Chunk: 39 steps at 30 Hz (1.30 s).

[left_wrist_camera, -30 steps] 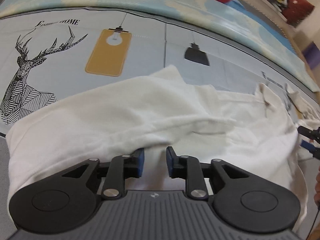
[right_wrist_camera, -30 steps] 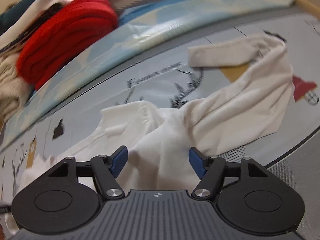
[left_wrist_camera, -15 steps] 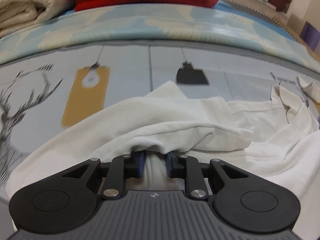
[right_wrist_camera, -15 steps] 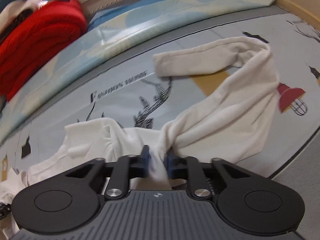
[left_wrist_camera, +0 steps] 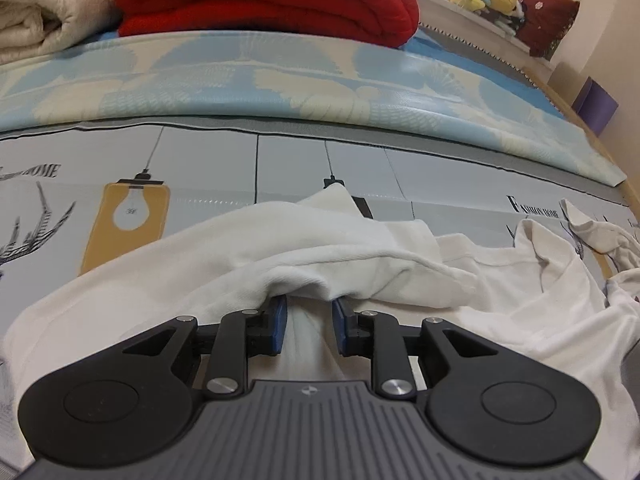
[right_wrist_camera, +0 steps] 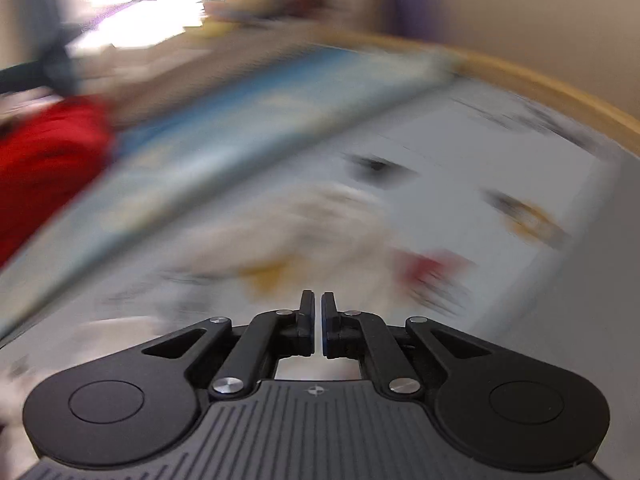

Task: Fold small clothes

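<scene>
White garment [left_wrist_camera: 224,264] is lying rumpled on the printed mat [left_wrist_camera: 208,168]. Left gripper [left_wrist_camera: 308,320] is pinching a raised fold; right gripper [right_wrist_camera: 316,320] is showing jaws nearly closed, apparently on nothing, amid blur. Soft, light, floppy cloth — best gripping hems.

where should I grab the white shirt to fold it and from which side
Take the white shirt by its near hem, coming in low from the near edge of the printed mat. The fabric lies spread and flat there, with a raised fold over the left claw, whose blue pads straddle that bunched edge, so it is probably the easiest place to pinch.
</scene>
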{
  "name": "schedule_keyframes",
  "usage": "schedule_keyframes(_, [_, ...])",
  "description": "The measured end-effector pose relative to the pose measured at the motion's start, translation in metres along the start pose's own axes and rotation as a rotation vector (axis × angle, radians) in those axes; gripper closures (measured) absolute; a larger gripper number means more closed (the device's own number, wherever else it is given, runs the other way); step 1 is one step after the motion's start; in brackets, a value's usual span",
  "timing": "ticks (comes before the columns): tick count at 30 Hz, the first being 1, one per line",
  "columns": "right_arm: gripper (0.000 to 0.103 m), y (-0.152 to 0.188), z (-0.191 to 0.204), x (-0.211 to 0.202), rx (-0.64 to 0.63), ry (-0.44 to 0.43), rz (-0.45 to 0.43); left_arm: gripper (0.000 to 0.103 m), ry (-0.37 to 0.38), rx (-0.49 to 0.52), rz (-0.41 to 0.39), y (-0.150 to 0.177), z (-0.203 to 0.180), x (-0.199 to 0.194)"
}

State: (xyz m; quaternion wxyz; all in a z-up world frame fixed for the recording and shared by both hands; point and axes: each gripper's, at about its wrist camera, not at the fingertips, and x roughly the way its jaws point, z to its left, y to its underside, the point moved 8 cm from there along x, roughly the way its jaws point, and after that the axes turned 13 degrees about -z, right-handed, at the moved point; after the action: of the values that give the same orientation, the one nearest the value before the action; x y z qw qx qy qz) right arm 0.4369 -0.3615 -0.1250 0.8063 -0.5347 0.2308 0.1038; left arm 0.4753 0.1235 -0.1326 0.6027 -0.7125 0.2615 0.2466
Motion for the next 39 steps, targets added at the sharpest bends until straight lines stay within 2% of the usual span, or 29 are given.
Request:
schedule_keyframes(2, [0.082, 0.000, 0.042, 0.005, -0.098, -0.170, 0.008, 0.077, -0.013, 0.013, 0.027, 0.000, -0.001, -0.013])
schedule_keyframes(3, [0.069, 0.005, 0.060, 0.010, -0.136, -0.232, 0.035, 0.077, -0.017, 0.007, 0.035, 0.000, -0.001, -0.023])
schedule_keyframes(4, [0.063, 0.012, 0.075, 0.018, -0.167, -0.276, 0.071, 0.077, -0.030, -0.015, 0.054, 0.001, -0.001, -0.035])
schedule_keyframes(5, [0.063, 0.019, 0.086, 0.026, -0.191, -0.296, 0.099, 0.077, -0.050, -0.044, 0.087, 0.003, -0.001, -0.045])
schedule_keyframes(7, [0.063, 0.034, 0.099, 0.045, -0.222, -0.308, 0.163, 0.077, -0.053, -0.058, 0.140, 0.005, -0.010, -0.070])
schedule_keyframes(8, [0.063, 0.043, 0.102, 0.053, -0.246, -0.288, 0.199, 0.074, -0.029, -0.039, 0.133, 0.003, -0.019, -0.086])
schedule_keyframes(10, [0.063, 0.055, 0.098, 0.065, -0.290, -0.222, 0.231, 0.068, 0.026, -0.011, 0.079, 0.000, -0.033, -0.121])
schedule_keyframes(11, [0.063, 0.059, 0.097, 0.070, -0.295, -0.215, 0.249, 0.061, 0.040, -0.027, 0.046, -0.001, -0.034, -0.137])
schedule_keyframes(12, [0.063, 0.063, 0.097, 0.073, -0.292, -0.222, 0.272, 0.060, 0.043, -0.057, 0.026, 0.001, -0.033, -0.148])
schedule_keyframes(14, [0.079, 0.063, 0.098, 0.077, -0.296, -0.260, 0.283, 0.060, 0.020, -0.108, 0.021, 0.009, -0.026, -0.160])
schedule_keyframes(15, [0.101, 0.063, 0.099, 0.077, -0.292, -0.295, 0.298, 0.060, -0.016, -0.101, 0.024, 0.014, -0.023, -0.161])
schedule_keyframes(16, [0.102, 0.062, 0.102, 0.076, -0.283, -0.325, 0.302, 0.061, -0.044, -0.073, 0.021, 0.014, -0.022, -0.159])
schedule_keyframes(18, [0.102, 0.060, 0.102, 0.078, -0.305, -0.323, 0.289, 0.061, -0.071, 0.012, -0.005, 0.011, -0.025, -0.154])
schedule_keyframes(21, [0.103, 0.053, 0.098, 0.082, -0.265, -0.294, 0.245, 0.061, -0.058, 0.016, -0.017, 0.007, -0.023, -0.145])
schedule_keyframes(24, [0.103, 0.030, 0.068, 0.090, -0.133, -0.099, 0.118, 0.061, -0.050, -0.020, 0.000, 0.009, -0.020, -0.141])
schedule_keyframes(26, [0.103, 0.025, 0.057, 0.091, -0.104, -0.027, 0.088, 0.061, -0.031, -0.016, -0.003, 0.008, -0.023, -0.141])
schedule_keyframes(30, [0.099, 0.023, 0.060, 0.081, -0.111, -0.013, 0.082, 0.061, -0.033, 0.015, -0.020, 0.006, -0.020, -0.143])
schedule_keyframes(32, [0.086, 0.016, 0.065, 0.068, -0.088, -0.024, 0.064, 0.061, -0.036, 0.019, -0.025, 0.006, -0.017, -0.145])
schedule_keyframes(34, [0.061, 0.008, 0.072, 0.046, -0.083, -0.064, 0.033, 0.061, -0.030, 0.010, -0.022, 0.006, -0.013, -0.149])
schedule_keyframes(39, [0.058, -0.006, 0.098, -0.026, -0.192, -0.196, 0.009, 0.061, -0.011, -0.007, -0.056, 0.001, -0.005, -0.172])
